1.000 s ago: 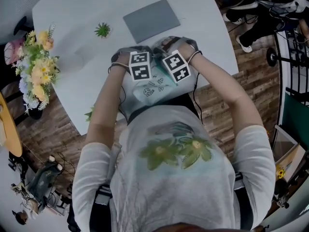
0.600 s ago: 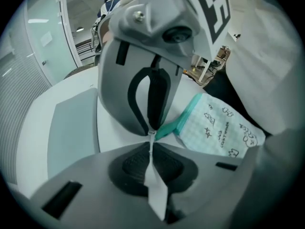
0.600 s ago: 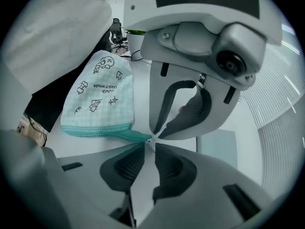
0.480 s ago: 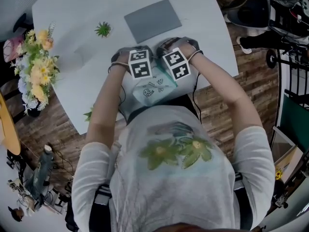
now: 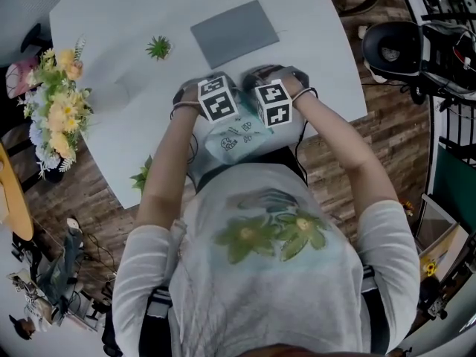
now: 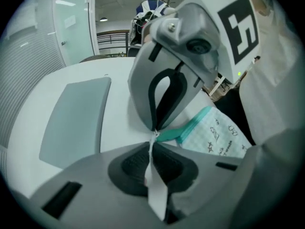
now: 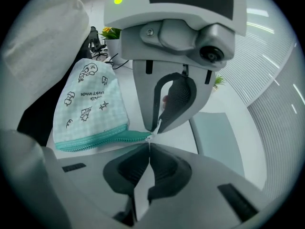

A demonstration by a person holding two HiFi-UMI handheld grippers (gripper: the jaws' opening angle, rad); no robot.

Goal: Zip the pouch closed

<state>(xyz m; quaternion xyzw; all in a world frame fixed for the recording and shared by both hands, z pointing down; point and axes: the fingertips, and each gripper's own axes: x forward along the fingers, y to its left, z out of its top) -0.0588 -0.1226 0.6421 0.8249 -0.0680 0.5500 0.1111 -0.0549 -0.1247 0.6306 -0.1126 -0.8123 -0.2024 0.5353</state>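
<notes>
A pale mint checked pouch point(image 5: 239, 135) with small black doodles and a teal zipper point(image 7: 95, 140) sits at the near edge of a white tabletop point(image 5: 111, 21), close against the shirt of the person working over it. Whether it rests on the surface or hangs just clear of it cannot be told. In the head view only its middle shows: the zipper end is lost beneath the marker cubes point(image 5: 217, 99) and the hands behind them, and its near part is cut off by the person's chest. The zipper's teeth look joined along the stretch visible in the right gripper view.

The left gripper point(image 6: 153, 138) has its fingers point(image 6: 129, 165) pinched shut on the pouch's corner where the zipper ends. The right gripper point(image 7: 149, 140) faces it tip to tip from the opposite side. Its fingers point(image 7: 169, 168) have just closed and meet on the tip of the zipper, though whether the pull itself is in them is too small to make out.

Beyond the grippers lie a grey mat point(image 5: 234, 30) and a small green plant point(image 5: 158, 46), both well apart from the pouch. A bunch of flowers point(image 5: 56, 103) stands at the tabletop's left edge.
</notes>
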